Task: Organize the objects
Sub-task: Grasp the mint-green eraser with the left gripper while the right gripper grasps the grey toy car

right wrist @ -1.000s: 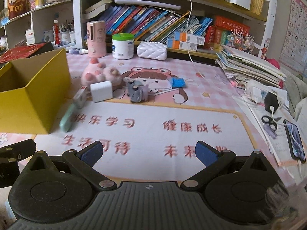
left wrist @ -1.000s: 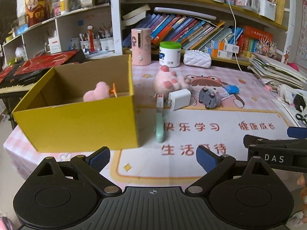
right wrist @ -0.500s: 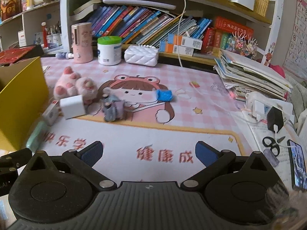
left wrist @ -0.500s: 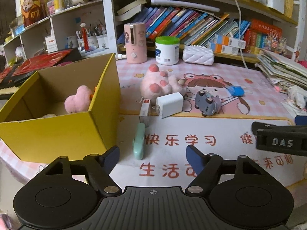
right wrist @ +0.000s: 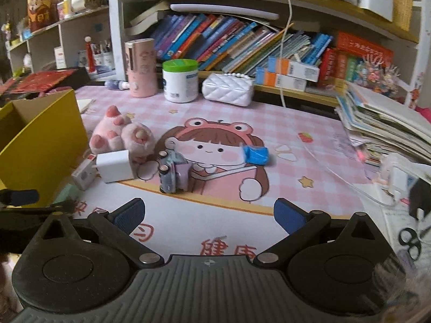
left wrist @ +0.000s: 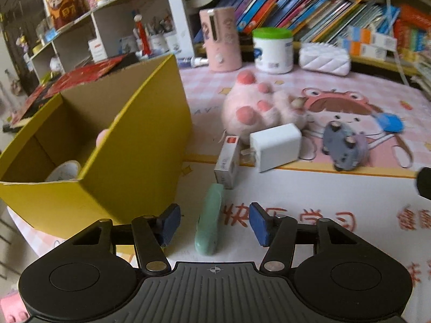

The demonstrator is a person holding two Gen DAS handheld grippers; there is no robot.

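A mint-green flat case (left wrist: pixel 210 220) lies on the desk mat beside the yellow cardboard box (left wrist: pixel 140 145). My left gripper (left wrist: pixel 212 224) is open, its blue pads on either side of the green case. Behind it lie a small white-and-red box (left wrist: pixel 227 158), a white charger (left wrist: pixel 274 146), a pink plush paw (left wrist: pixel 256 110) and a grey toy car (left wrist: pixel 344 146). My right gripper (right wrist: pixel 208 215) is open and empty above the mat, in front of the grey toy car (right wrist: pixel 172 173) and a blue packet (right wrist: pixel 254 154).
The box holds a pink toy (left wrist: pixel 103 136) and a tape roll (left wrist: pixel 64 171). A pink cylinder (right wrist: pixel 141 68), a white jar (right wrist: pixel 180 80) and a white purse (right wrist: pixel 227 88) stand at the back. Stacked books (right wrist: pixel 382 123), chargers and scissors (right wrist: pixel 410 239) are on the right.
My left gripper moved forward and down so that its pads now flank the green case. My right gripper moved forward and right, toward the toy car.
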